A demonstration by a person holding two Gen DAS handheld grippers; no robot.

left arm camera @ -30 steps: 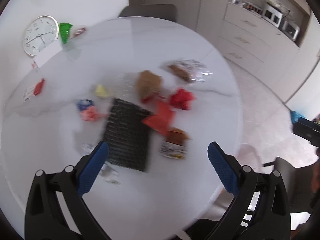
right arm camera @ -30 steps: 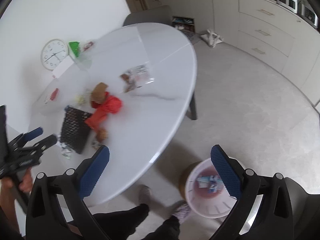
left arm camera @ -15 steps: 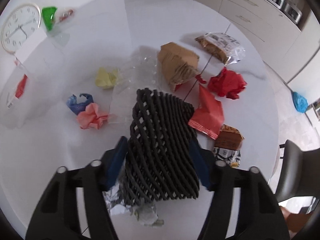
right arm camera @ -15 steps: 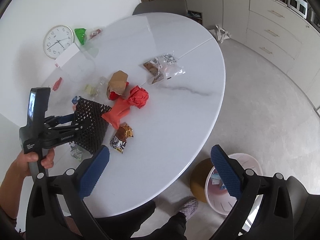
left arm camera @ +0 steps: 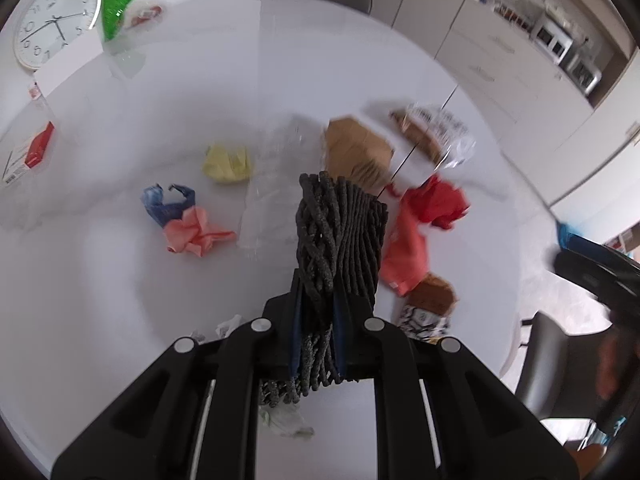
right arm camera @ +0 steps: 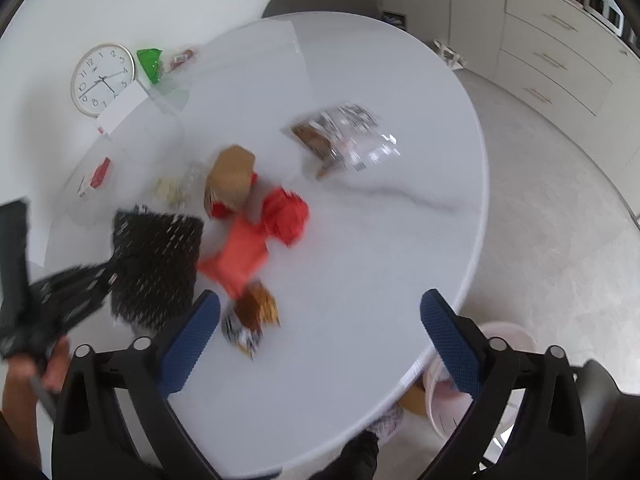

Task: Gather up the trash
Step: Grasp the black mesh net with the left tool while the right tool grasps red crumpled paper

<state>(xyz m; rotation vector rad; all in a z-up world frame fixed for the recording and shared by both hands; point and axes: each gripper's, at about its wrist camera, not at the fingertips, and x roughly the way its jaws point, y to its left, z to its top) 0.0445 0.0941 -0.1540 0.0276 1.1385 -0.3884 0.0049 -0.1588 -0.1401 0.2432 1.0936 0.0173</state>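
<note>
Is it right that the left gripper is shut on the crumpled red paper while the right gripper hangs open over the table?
Not quite. The left gripper is shut on the black mesh sheet, not the red paper, as the left wrist view shows. The right gripper does hang open over the table.

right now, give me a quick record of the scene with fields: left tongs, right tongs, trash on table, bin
left tongs: shut on black mesh sheet, sheet bunched between the pads
right tongs: open, nothing between them, above the table
trash on table: red paper, brown box, clear wrapper, yellow wad, pink and blue wads, gold wrapper
bin: pink bin on the floor by the table edge, mostly hidden
</note>
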